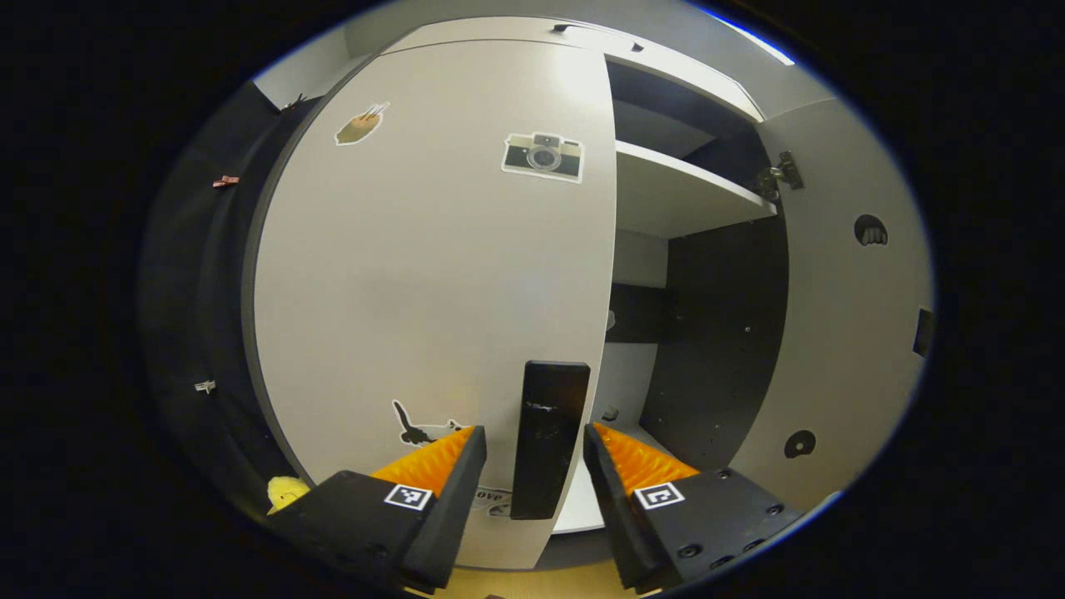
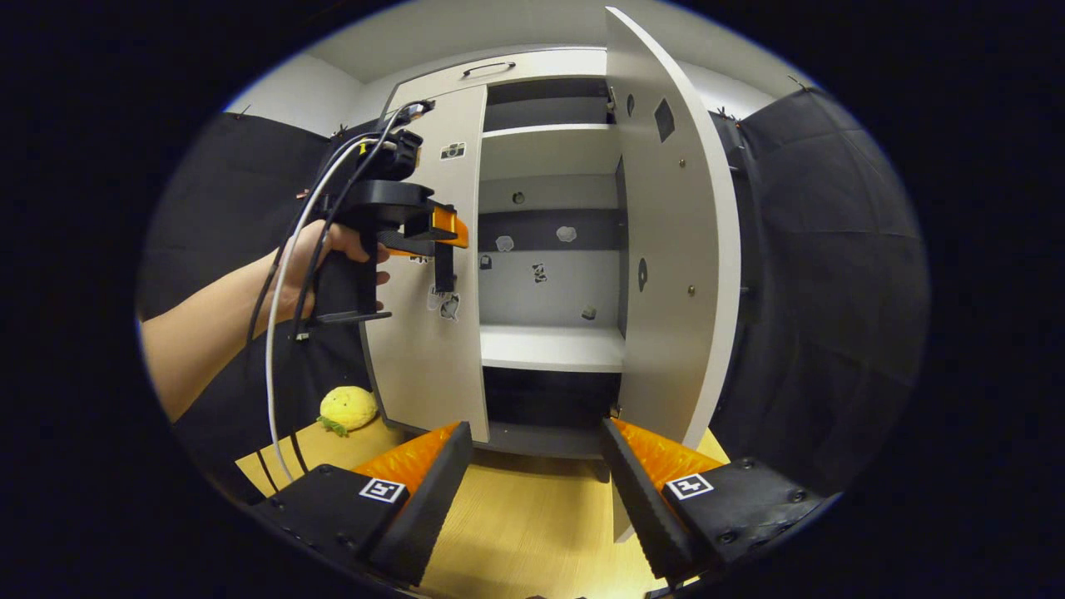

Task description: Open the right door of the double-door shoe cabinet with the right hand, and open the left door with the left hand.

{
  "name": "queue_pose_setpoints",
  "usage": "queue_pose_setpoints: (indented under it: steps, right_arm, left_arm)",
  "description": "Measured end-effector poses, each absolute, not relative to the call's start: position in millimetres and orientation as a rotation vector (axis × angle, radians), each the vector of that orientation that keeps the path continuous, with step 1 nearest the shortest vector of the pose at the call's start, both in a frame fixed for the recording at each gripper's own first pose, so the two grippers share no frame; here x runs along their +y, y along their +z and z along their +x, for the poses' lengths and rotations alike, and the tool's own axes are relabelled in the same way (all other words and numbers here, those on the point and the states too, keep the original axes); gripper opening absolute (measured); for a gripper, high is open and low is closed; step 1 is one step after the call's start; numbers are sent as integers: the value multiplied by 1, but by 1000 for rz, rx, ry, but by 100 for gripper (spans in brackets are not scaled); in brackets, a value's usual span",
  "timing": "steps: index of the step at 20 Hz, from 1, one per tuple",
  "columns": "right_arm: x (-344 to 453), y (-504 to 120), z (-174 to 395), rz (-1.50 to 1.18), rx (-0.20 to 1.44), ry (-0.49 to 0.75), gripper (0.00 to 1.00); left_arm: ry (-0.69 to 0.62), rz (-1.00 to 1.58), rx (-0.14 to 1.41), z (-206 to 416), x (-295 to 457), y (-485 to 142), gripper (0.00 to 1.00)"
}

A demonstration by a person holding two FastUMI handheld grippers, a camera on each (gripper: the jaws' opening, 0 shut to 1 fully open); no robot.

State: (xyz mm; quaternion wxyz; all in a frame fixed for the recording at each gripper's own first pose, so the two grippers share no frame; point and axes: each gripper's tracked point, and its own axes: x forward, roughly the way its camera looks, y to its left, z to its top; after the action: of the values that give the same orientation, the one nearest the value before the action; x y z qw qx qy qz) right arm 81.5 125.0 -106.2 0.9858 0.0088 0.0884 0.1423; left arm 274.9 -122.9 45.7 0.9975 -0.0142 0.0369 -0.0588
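Note:
The white shoe cabinet's left door [image 1: 433, 274] carries stickers and a black upright handle [image 1: 549, 437] near its right edge. My left gripper [image 1: 534, 433] is open, with one finger on each side of that handle and a small gap on both sides. The right door [image 1: 840, 291] is swung wide open. In the right gripper view a hand holds the left gripper [image 2: 445, 241] at the left door's handle [image 2: 445, 270], and the open right door [image 2: 674, 249] stands edge-on. My right gripper [image 2: 537, 441] is open and holds nothing, back from the cabinet, low in front of its open half.
Inside the open half are white shelves [image 2: 551, 345] and a dark back panel. A yellow plush toy [image 2: 348, 408] lies on the wooden floor [image 2: 532, 516] left of the cabinet. Black cloth walls stand on both sides. A white cable trails from the left gripper.

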Motion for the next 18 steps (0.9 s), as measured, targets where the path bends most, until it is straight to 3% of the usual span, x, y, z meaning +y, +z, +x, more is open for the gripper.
queue_pose_setpoints:
  steps: [1, 7, 15, 18]
  right_arm:
    - [125, -107, 81, 19, 181, 291, 98]
    - [117, -115, 92, 56, 209, 290, 98]
    - [123, -122, 90, 56, 239, 292, 98]
    - [125, -119, 90, 65, 234, 278, 98]
  left_arm:
    - [-103, -17, 78, 277, -123, 45, 64]
    - [-87, 1, 88, 278, -125, 42, 36]
    - [-117, 25, 84, 274, -126, 39, 17]
    - [-123, 8, 77, 270, -125, 39, 17]
